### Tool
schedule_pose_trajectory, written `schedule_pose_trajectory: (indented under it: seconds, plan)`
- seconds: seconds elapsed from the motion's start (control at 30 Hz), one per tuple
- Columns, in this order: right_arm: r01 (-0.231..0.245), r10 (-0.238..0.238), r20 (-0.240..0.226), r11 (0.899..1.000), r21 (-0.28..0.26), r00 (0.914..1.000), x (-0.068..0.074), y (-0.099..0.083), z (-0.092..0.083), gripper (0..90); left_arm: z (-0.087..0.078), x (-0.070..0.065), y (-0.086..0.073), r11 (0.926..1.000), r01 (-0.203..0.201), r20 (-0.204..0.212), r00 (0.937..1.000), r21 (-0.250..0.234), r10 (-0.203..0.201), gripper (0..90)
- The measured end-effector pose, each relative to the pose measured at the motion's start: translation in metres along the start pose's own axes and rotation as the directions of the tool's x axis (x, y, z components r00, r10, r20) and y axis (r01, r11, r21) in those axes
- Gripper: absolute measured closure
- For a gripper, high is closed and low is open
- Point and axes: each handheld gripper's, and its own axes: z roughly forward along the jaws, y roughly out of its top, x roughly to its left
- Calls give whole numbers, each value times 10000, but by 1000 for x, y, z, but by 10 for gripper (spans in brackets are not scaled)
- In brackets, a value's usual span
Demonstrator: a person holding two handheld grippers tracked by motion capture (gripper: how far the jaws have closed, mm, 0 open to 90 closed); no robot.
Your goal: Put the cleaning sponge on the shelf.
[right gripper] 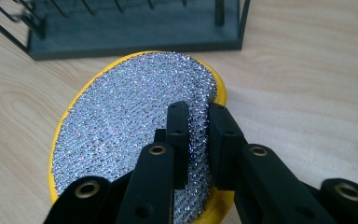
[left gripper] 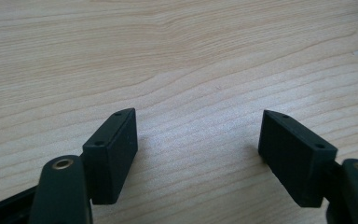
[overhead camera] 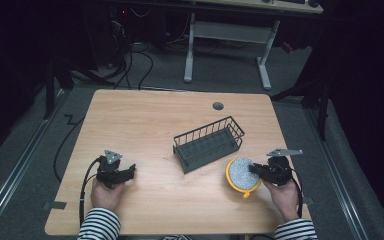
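A light wooden worktop (overhead camera: 145, 115) with a dark round hole (overhead camera: 218, 106) near its far edge carries a dark wire basket (overhead camera: 209, 143) right of centre. Just beside the basket, toward the near right corner, sits a yellow-rimmed silvery scrubber (overhead camera: 241, 173).

On the wooden table (overhead camera: 150, 115), a dark wire basket (overhead camera: 208, 144) stands near the middle toward the right edge, a yellow scrubber (overhead camera: 241, 175) with a silvery face lies just in front of it, the right gripper (overhead camera: 256, 170) pinching its rim, while the left gripper (overhead camera: 128, 172) rests near the front left corner.
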Motion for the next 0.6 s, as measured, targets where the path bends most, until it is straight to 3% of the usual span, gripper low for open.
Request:
schedule_pose_trajectory:
  seconds: [0.17,0.27,0.6]
  plan:
    - [171,-184,-221,9983,-551,9996,1,11,-10,804,-1,0,-1,10000,47,-14,10000,-7,-47,286]
    - [9,-51,-423,9951,-990,9991,0,16,-14,804,-1,0,-1,10000,50,1,10000,1,-50,288]
    - [263,-346,-558,9894,-1428,9978,4,41,-29,805,-1,0,-1,10000,61,1,10000,-10,-61,289]
